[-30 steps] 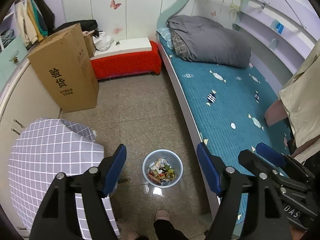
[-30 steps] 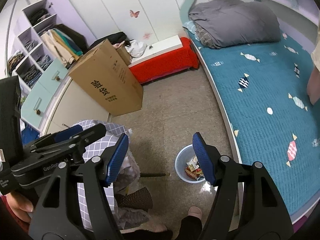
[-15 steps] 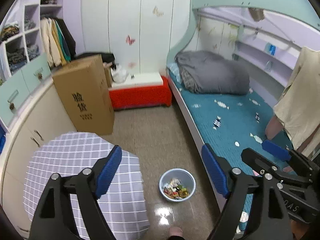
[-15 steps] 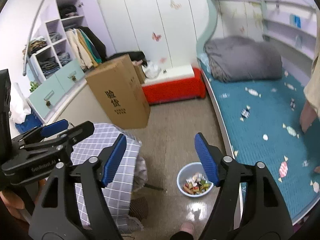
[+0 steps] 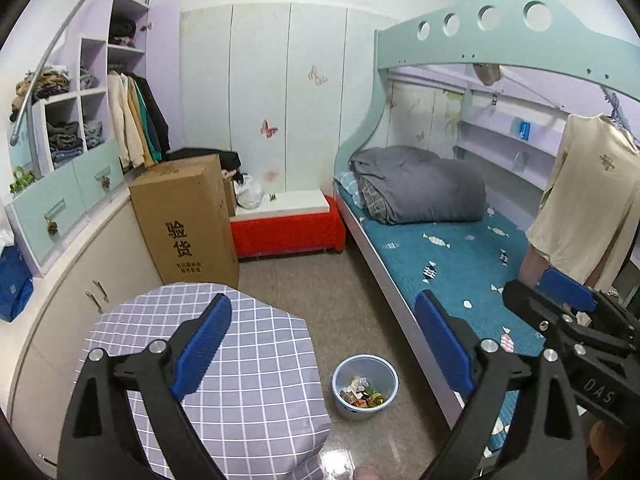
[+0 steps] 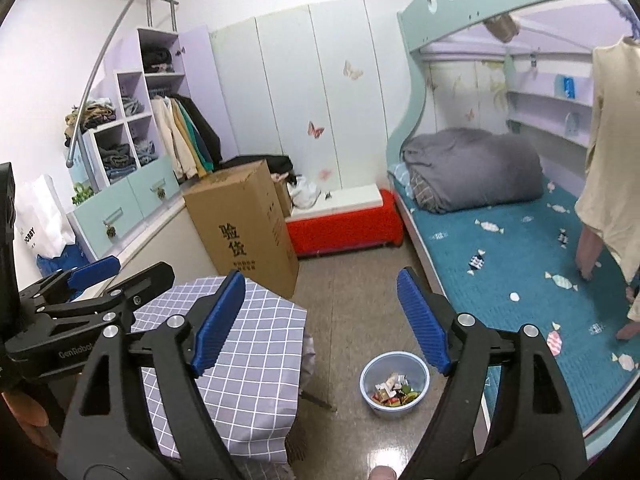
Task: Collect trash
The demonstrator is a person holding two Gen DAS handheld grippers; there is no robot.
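While both grippers' fingers were spreading wide and held nothing, the left gripper [image 5: 322, 344] and right gripper [image 6: 320, 320] hung above the floor, where the blue bin [image 6: 394, 383] of trash [image 6: 394, 392] stood right of the checked counter [image 6: 236, 360]; individual wrappers were too small to identify.

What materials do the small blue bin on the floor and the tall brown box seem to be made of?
The bin looks like thin plastic: smooth, pale blue, slightly translucent, with a glossy rim. The box looks like corrugated cardboard: matte brown faces, folded top flaps, black printed characters.
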